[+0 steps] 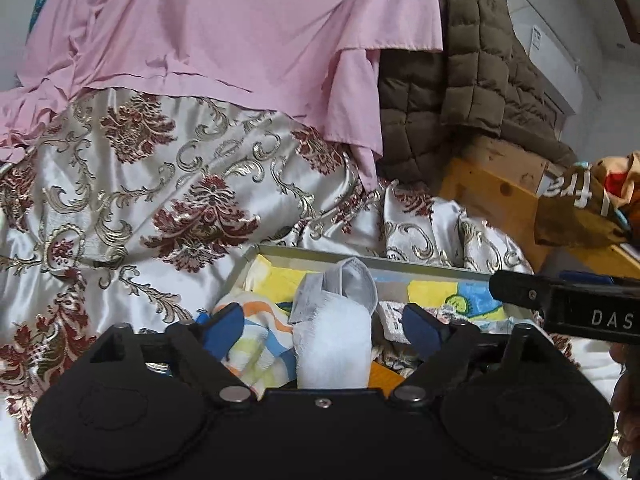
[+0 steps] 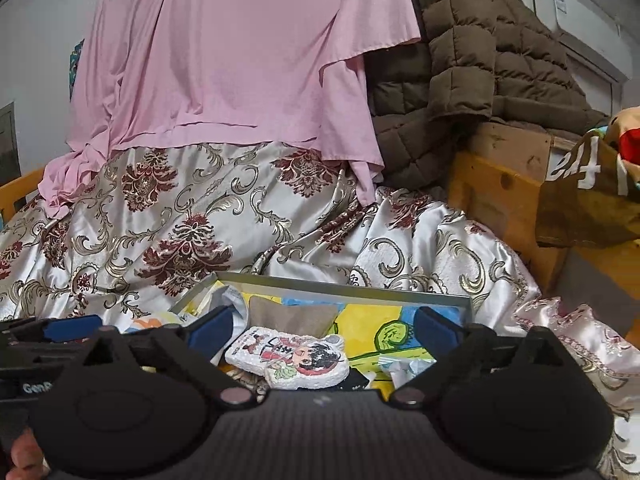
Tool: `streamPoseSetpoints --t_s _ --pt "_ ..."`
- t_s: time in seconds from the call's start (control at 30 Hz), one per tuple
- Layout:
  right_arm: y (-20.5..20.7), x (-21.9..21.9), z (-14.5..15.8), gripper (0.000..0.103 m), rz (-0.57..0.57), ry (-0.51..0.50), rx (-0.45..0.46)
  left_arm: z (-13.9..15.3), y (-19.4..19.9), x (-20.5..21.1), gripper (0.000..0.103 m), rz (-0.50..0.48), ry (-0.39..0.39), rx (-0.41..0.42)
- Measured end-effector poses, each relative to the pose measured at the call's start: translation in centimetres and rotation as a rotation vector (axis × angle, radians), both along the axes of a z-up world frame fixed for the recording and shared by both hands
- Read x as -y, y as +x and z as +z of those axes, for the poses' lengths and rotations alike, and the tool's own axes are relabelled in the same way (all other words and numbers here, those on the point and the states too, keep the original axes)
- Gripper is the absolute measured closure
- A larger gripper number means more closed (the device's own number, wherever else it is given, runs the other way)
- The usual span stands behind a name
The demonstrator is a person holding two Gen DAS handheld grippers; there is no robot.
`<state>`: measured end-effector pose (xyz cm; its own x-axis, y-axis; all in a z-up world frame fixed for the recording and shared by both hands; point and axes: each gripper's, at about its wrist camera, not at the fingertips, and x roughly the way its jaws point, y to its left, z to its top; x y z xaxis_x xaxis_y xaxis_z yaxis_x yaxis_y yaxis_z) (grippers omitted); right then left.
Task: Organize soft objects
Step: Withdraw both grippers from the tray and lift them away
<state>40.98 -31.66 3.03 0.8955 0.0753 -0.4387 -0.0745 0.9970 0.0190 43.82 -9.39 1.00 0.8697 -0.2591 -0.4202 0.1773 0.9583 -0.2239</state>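
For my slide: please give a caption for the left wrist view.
Open left gripper above a white-and-grey sock and striped cloth in a shallow tray.

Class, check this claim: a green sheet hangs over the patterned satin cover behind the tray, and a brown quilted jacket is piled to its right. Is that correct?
Not quite: the sheet is pink, not green, as the right wrist view shows. The rest holds: it hangs over the patterned satin cover behind the tray, with the brown quilted jacket piled to its right.
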Motion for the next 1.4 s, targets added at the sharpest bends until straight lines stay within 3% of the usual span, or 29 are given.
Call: streamPoseSetpoints --t_s 0.8,1.1,1.4 --pt "-6.1 -0.9 2.5 0.0 -0.034 -0.015 0.049 3.4 -5.9 -1.8 0.003 0.096 -0.014 0.069" --pt "-9.7 -1.1 1.9 0.0 -0.051 -0.017 0.065 3.2 -9.4 -2.5 0.001 0.099 -0.004 0.068" --pt "-12.5 -1.6 1.6 0.0 -0.073 0.008 0.075 3.1 -12.3 -3.5 0.001 0.161 0.012 0.081"
